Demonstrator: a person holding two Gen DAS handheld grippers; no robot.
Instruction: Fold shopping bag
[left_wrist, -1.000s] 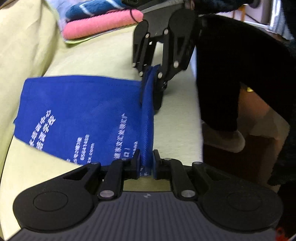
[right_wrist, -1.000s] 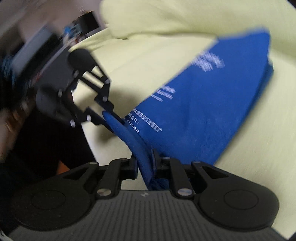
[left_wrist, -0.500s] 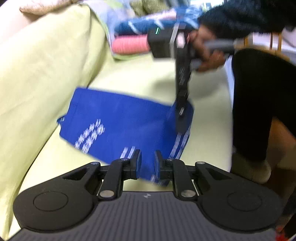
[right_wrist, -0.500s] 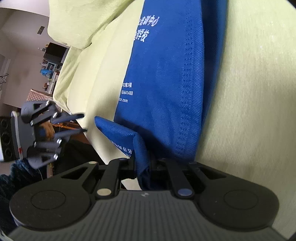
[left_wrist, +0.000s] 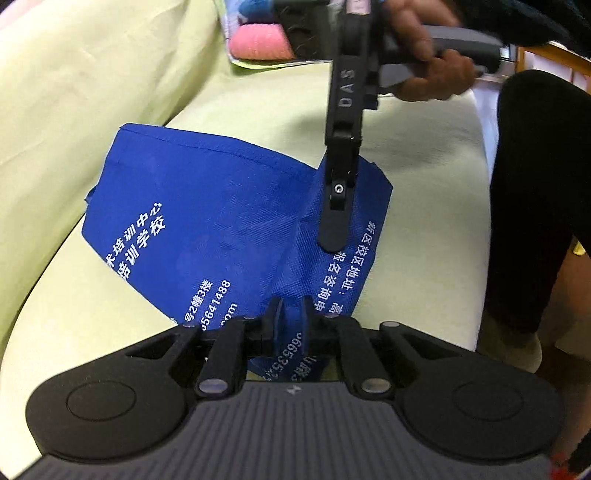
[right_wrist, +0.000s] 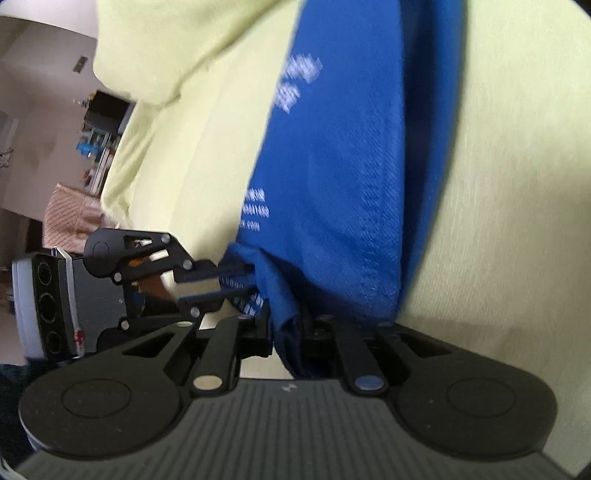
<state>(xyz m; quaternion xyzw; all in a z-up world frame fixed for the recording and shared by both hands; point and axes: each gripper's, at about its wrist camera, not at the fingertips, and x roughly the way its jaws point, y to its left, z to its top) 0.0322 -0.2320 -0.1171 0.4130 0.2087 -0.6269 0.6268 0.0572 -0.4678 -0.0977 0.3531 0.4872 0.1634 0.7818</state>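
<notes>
**Blue shopping bag, pinched at two points on a sofa seat**

On the pale yellow-green sofa seat cushion (left_wrist: 413, 155): one blue non-woven shopping bag (left_wrist: 207, 206), white printed lettering, lying mostly flat with its near edge lifted and folded over. Left gripper (left_wrist: 291, 314): jaws closed on a bunched fold at the bag's near edge. Right gripper (right_wrist: 286, 325): jaws closed on a gathered fold of the same bag; seen from the left wrist view, it comes down from above onto the bag's right side, held by a hand (left_wrist: 428, 62). Back cushion (left_wrist: 74, 92), same fabric, beside the bag. Pink folded towel (left_wrist: 262, 44) at the seat's far end. Dark-clothed leg (left_wrist: 535, 192) at the sofa's edge.
</notes>
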